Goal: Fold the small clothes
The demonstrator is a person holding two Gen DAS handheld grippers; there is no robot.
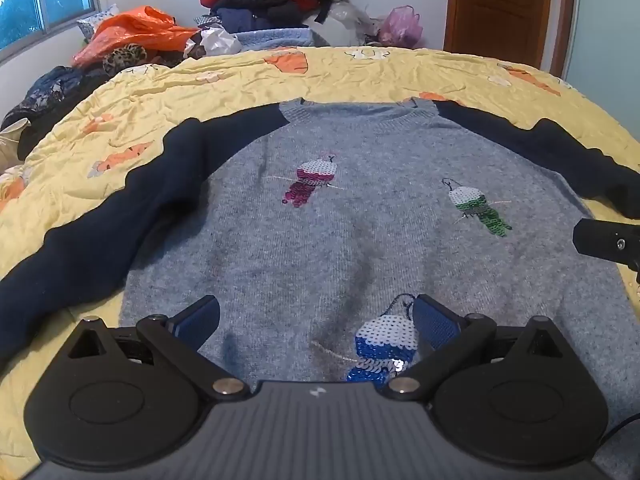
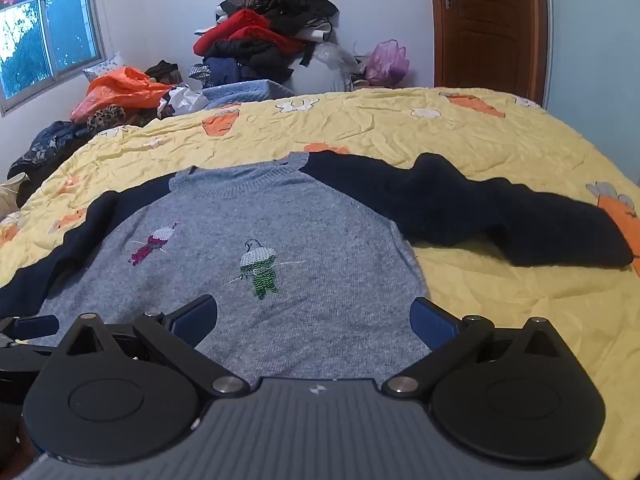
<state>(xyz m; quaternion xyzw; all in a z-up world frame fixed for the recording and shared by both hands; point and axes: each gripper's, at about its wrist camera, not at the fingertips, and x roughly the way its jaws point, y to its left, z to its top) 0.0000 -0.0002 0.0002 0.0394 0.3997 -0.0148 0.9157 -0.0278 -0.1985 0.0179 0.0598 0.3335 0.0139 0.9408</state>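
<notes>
While jaws gape, sweater [image 1: 360, 220] lies between.

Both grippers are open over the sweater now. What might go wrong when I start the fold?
1. The left gripper hangs over the blue sequin patch; its fingers might snag sequins.
2. The navy sleeve lies bunched on the yellow quilt, so it may fold in lumpy.
3. A pinch at the sweater could catch the wrinkled quilt too.

A home bedroom: quilted bed [image 2: 460, 140], heaped clothes pile [image 2: 272, 36], wooden door [image 2: 488, 24].
</notes>
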